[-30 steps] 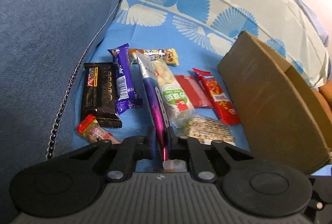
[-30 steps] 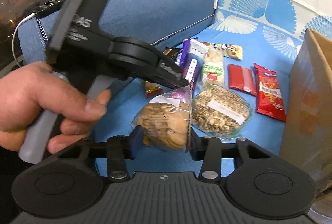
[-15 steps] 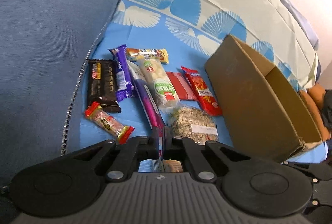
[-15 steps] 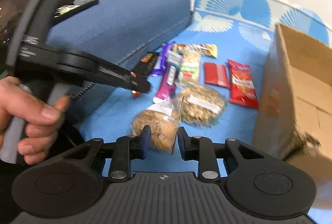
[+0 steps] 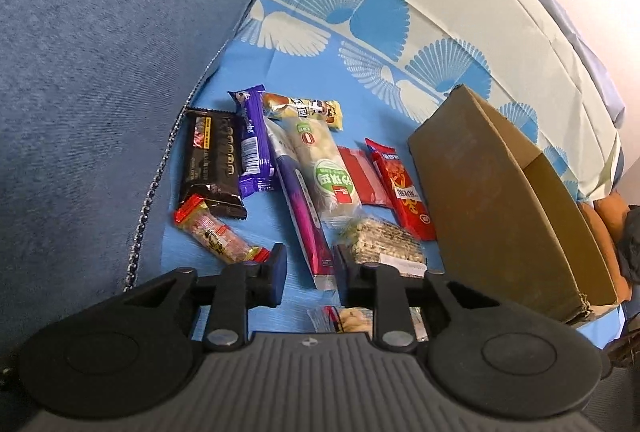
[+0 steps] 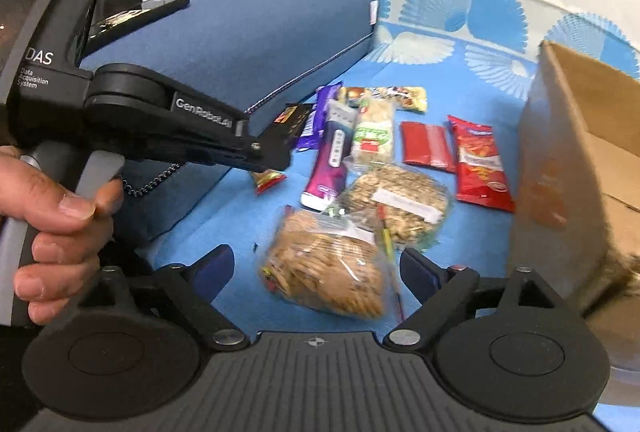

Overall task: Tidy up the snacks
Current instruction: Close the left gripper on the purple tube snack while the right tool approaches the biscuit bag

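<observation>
**Inspector:** Report the right wrist view, from the left edge across.

**Assistant:** At far left, a hand [image 6: 60, 232] grips the handle of the left gripper [image 6: 276, 151], which reaches toward centre frame above the blue patterned cloth [image 6: 248, 228]. Its jaws are opening, and nothing is pinched between them. At lower centre, the clear bag of brown biscuits [image 6: 324, 268] lies on the cloth between the fingers of the right gripper [image 6: 316, 264]. Those jaws are opening too, spread wide with the pads clear of the bag.

**Inspector:** And beyond the bag?

**Assistant:** Just above it lies the clear pack of seed brittle [image 6: 400, 195], touching it. To the upper left of the brittle is the long purple-magenta wrapped bar [image 6: 332, 159]. Right of centre lie a flat red packet [image 6: 426, 147] and a red-orange snack pouch [image 6: 480, 163], side by side. The open brown cardboard box [image 6: 568, 167] fills the right edge.
</observation>
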The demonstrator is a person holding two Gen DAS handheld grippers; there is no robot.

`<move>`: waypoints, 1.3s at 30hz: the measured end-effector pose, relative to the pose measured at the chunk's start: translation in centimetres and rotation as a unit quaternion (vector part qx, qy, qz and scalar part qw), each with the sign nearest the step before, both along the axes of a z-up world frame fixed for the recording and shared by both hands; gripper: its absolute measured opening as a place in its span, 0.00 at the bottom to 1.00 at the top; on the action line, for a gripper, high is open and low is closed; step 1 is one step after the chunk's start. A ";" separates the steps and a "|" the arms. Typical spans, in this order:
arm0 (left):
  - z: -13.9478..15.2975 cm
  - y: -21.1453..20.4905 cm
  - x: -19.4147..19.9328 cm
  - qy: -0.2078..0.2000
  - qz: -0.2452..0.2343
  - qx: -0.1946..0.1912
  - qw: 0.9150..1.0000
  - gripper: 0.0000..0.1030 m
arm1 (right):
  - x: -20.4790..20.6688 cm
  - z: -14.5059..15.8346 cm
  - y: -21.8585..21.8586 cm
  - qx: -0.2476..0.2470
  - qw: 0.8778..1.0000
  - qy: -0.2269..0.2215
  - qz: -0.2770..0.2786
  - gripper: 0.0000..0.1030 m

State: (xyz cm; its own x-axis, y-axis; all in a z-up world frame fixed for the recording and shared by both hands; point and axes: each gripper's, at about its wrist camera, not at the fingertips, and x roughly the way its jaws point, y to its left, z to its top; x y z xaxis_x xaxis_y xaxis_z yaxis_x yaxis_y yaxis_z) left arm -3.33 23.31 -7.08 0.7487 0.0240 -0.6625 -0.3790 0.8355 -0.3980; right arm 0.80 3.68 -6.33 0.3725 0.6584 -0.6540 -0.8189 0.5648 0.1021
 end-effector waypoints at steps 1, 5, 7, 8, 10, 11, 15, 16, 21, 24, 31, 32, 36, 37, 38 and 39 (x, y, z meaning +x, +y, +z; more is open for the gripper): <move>-0.1 0.0 0.1 0.000 -0.001 0.000 1.000 0.28 | 0.0 -0.2 0.3 -0.004 1.000 -0.002 -0.003 0.96; -0.5 -0.1 0.7 -0.001 -0.005 0.002 1.000 0.32 | 0.8 -1.1 1.0 -0.018 1.000 0.006 -0.009 0.96; -0.8 -0.2 1.1 0.001 -0.006 0.004 1.000 0.32 | 1.0 -1.4 1.1 -0.027 1.000 0.002 -0.012 0.95; -0.9 -0.2 1.3 0.001 -0.006 0.005 1.000 0.32 | 1.0 -1.5 1.1 -0.027 1.000 0.001 -0.011 0.94; -1.1 -0.2 1.7 -0.001 -0.004 0.004 1.000 0.32 | 1.2 -1.5 0.8 -0.019 1.000 0.006 -0.001 0.82; -1.3 -0.1 2.0 -0.002 -0.002 0.004 1.000 0.32 | 1.2 -1.4 0.6 -0.015 1.000 0.005 0.001 0.81; -2.0 -0.1 3.2 0.000 0.006 0.004 1.000 0.33 | 1.3 -0.7 -0.2 -0.005 1.000 0.004 0.009 0.74; -2.2 0.0 3.5 0.002 0.006 0.004 1.000 0.33 | 1.2 -0.5 -0.5 -0.002 1.000 0.002 0.010 0.74; -3.2 -0.5 5.1 0.016 0.000 0.016 1.000 0.32 | 1.2 0.2 -1.6 0.003 1.000 0.002 0.006 0.73; -3.3 -1.1 5.5 0.020 -0.005 0.043 0.999 0.25 | 1.0 0.4 -2.0 -0.001 1.000 0.001 0.006 0.73; -2.2 -1.9 4.5 0.012 -0.024 0.062 0.998 0.10 | 0.7 0.3 -2.0 -0.012 1.000 0.003 -0.004 0.73; -1.9 -1.8 4.2 0.013 -0.025 0.058 0.998 0.10 | 0.7 0.3 -2.0 -0.014 1.000 0.005 -0.006 0.73; -0.9 -2.2 2.1 0.028 -0.040 0.034 0.998 0.10 | 0.6 0.0 -2.1 -0.022 1.000 0.010 -0.016 0.73; -0.5 -2.6 1.5 0.032 -0.045 0.034 0.998 0.10 | 0.5 0.0 -2.2 -0.023 1.000 0.011 -0.017 0.73; -0.2 -2.8 0.9 0.037 -0.051 0.033 0.997 0.10 | 0.5 0.0 -2.3 -0.022 0.999 0.012 -0.019 0.73; 0.1 -3.1 0.2 0.043 -0.056 0.031 0.997 0.10 | 0.4 0.0 -2.3 -0.022 0.999 0.013 -0.020 0.73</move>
State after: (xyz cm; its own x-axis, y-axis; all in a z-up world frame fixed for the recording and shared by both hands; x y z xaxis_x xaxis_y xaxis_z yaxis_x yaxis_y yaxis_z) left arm -3.14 20.20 -7.02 0.6902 -0.0134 -0.7235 -0.3129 0.8960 -0.3151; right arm 1.22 1.34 -6.31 0.3810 0.6136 -0.6916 -0.7929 0.6016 0.0969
